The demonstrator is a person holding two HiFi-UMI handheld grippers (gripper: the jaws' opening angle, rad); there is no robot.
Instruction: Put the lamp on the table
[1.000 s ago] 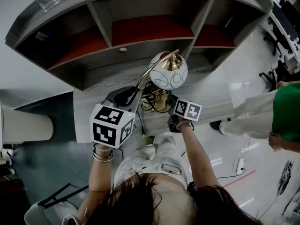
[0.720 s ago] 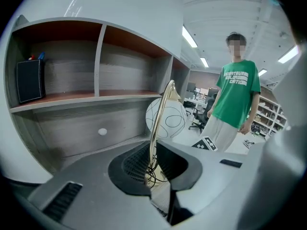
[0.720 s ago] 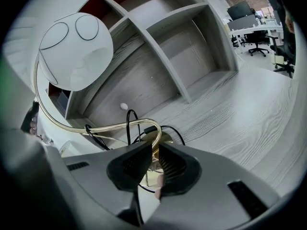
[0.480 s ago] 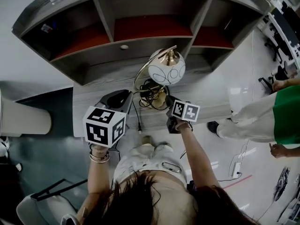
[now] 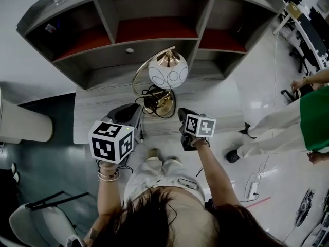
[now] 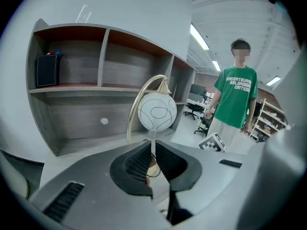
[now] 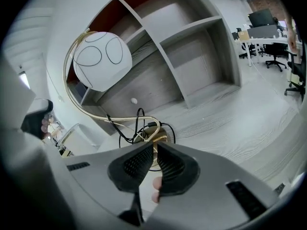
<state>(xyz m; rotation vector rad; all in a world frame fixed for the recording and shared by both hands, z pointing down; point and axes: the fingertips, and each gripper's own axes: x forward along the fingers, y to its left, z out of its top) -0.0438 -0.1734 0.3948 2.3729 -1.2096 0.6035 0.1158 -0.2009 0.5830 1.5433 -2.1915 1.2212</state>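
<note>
The left gripper [image 6: 151,145] has bumpy black fingers pressed almost together, holding nothing. The lamp with a round white ball and a curved gold arm [image 5: 168,71] stands on the grey wood tabletop [image 5: 97,102]. A tangled black cord [image 5: 150,100] hides part of its round base. The right gripper [image 7: 153,146] has fingers nearly together too, and they hold nothing. A person in a green shirt [image 5: 314,118] is cut off at the right edge.

Ahead of me a grey wood-grain shelf unit [image 5: 97,68] rises at the back of the table [image 5: 226,112], its three open bays lined in red-brown, against a white wall [image 6: 144,8]. The floor [image 5: 267,81] to my right is glossy white, to my left dark teal. Strip lights [image 6: 199,36] cross the ceiling, and office chairs [image 7: 276,49] stand beyond
</note>
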